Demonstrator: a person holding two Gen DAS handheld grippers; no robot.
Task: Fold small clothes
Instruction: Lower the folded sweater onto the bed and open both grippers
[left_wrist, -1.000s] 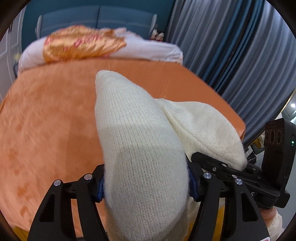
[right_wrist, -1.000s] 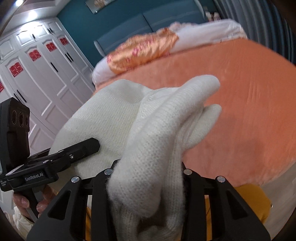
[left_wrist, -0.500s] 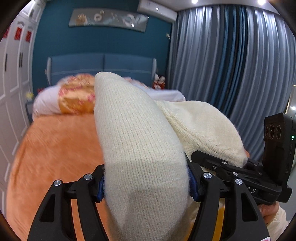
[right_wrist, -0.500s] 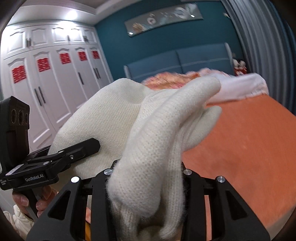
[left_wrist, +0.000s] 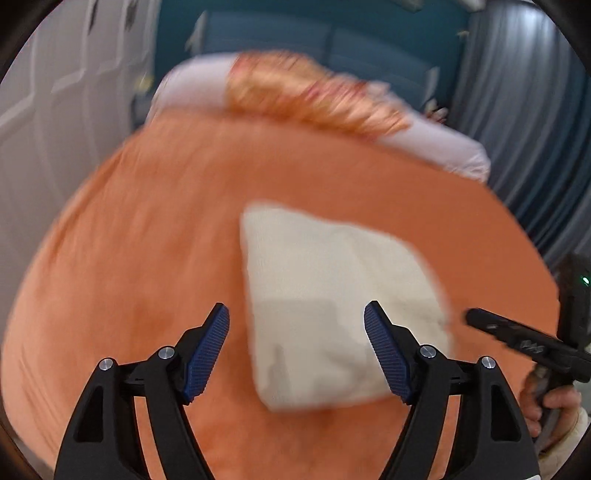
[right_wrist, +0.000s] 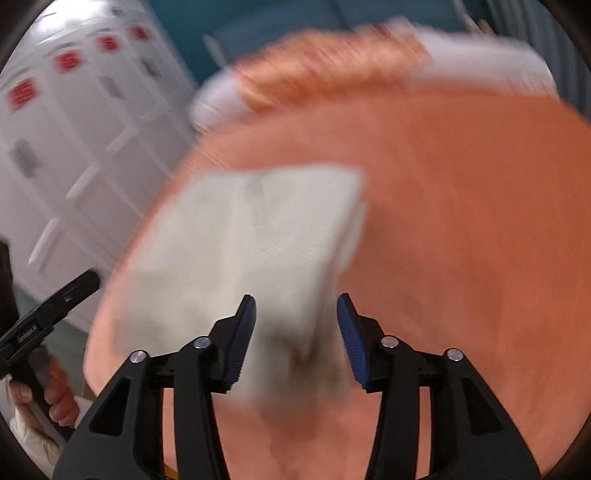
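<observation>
Only the right view shows red marks (right_wrist: 22, 92) on wardrobe doors (right_wrist: 74, 147).

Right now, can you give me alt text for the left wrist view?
A cream knit garment lies on an orange bed, past the left gripper, whose jaws are opening and clear of it. The right gripper pokes in at the right edge. The picture is motion-blurred.

You have released the cream knit garment (left_wrist: 332, 295); it now lies on the orange bedspread (left_wrist: 147, 240) ahead of both opening grippers (left_wrist: 296, 321) (right_wrist: 295, 314), clear of the pads.
</observation>
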